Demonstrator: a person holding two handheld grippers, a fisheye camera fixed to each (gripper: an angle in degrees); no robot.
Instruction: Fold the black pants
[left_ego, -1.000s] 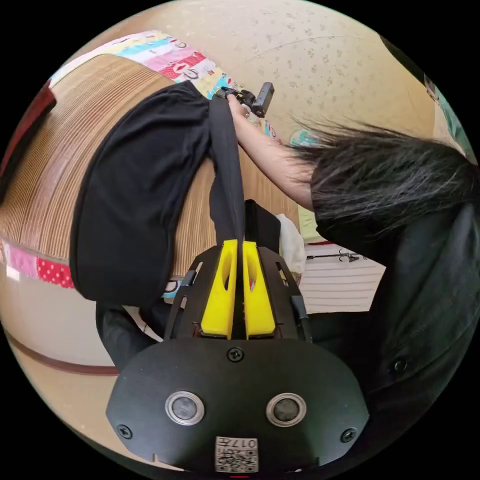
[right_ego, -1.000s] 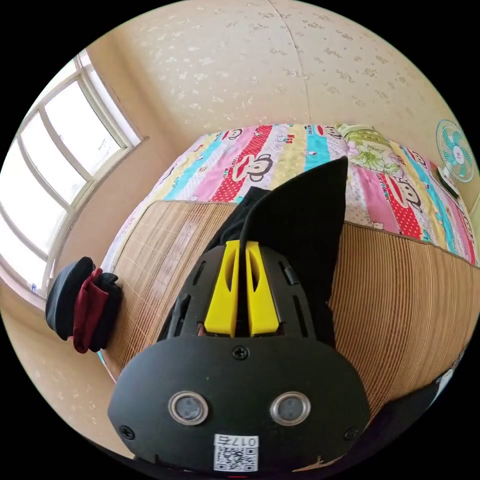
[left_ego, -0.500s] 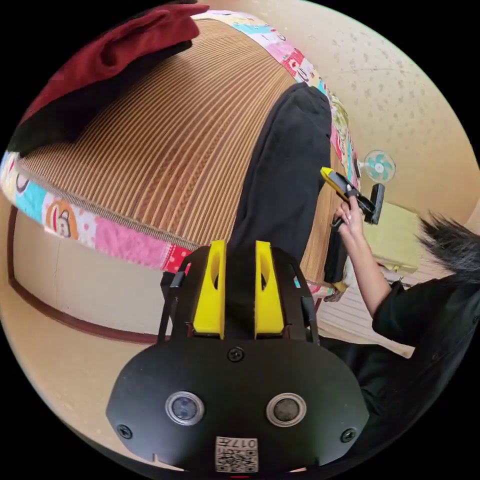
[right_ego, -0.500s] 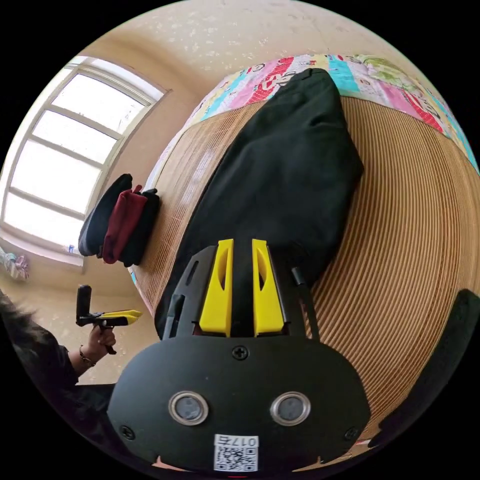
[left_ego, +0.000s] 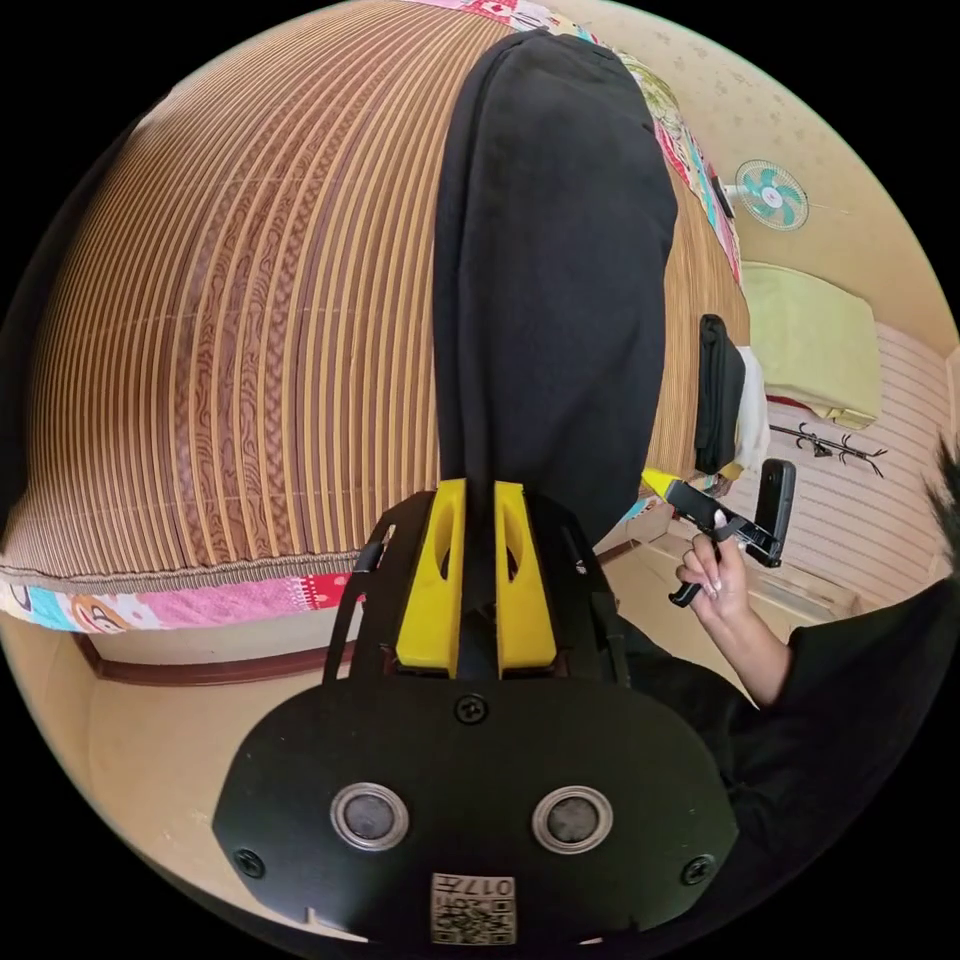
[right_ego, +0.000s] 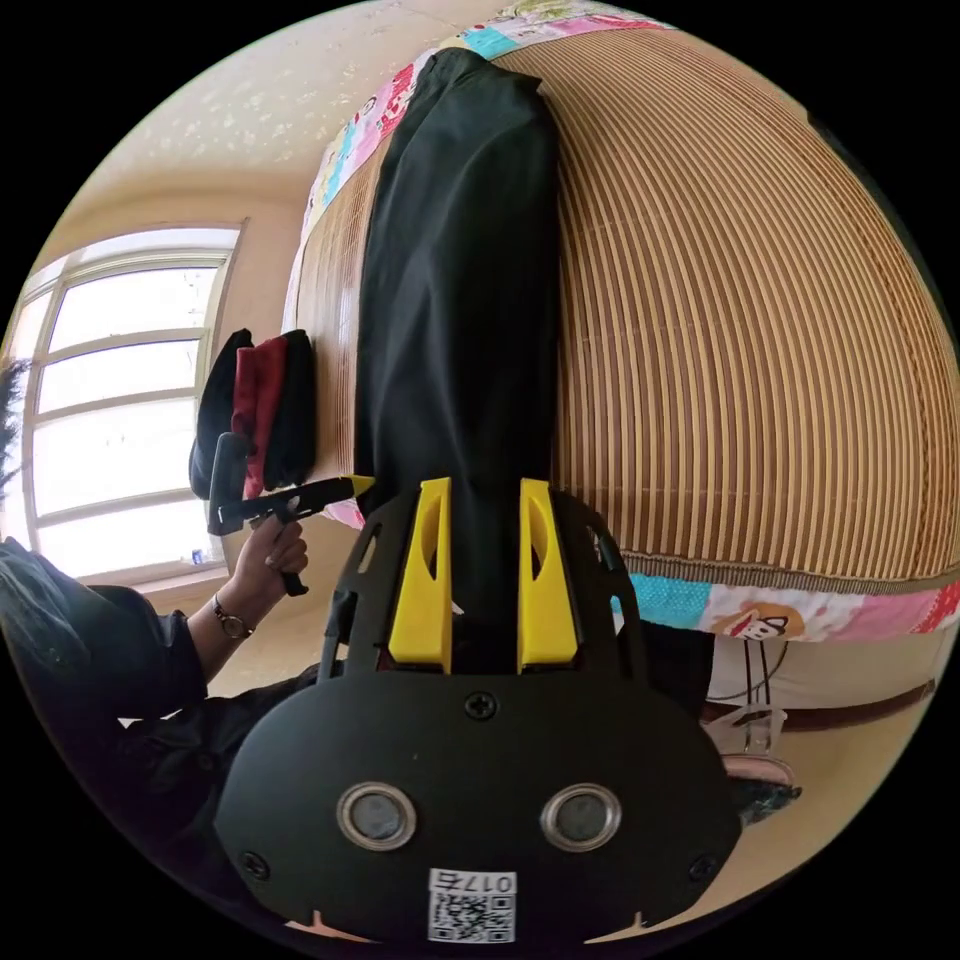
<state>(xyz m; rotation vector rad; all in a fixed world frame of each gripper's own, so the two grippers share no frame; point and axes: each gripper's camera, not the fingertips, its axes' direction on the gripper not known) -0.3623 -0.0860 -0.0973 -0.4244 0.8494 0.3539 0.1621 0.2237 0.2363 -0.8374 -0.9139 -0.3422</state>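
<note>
Black pants (left_ego: 550, 260) lie in a long narrow strip on the bamboo mat (left_ego: 250, 300) covering the bed, running from the mat's far edge to the near edge, where the lower end hangs over the side.

Left tool (left_ego: 478, 495): yellow jaws close together, black cloth pinched between them at the near edge of the bed. Clenched on the pants.

Right tool (right_ego: 483, 495): jaws stand wider apart, black cloth showing in the gap. Cannot tell whether they press on the fabric or merely straddle it. In the left gripper view this tool (left_ego: 665, 487) sits just off the pants' near corner, held in a hand (left_ego: 715, 585).

Stack of folded dark and red clothes (right_ego: 262, 400) sits at the mat's edge toward the window (right_ego: 110, 440), well apart from the pants. Another dark folded item (left_ego: 720, 395) lies at the opposite edge. Fan (left_ego: 772, 195) on the wall beyond.

Judgement: the lengthwise fold looks done; crosswise fold likely next.

Risks:
- Overhanging end may drag the strip off the bed once grip loosens.
- Uneven hold between the tools could skew the fold or let layers slide apart.
- Smooth mat offers little friction; a lift may pull the far end along.
</note>
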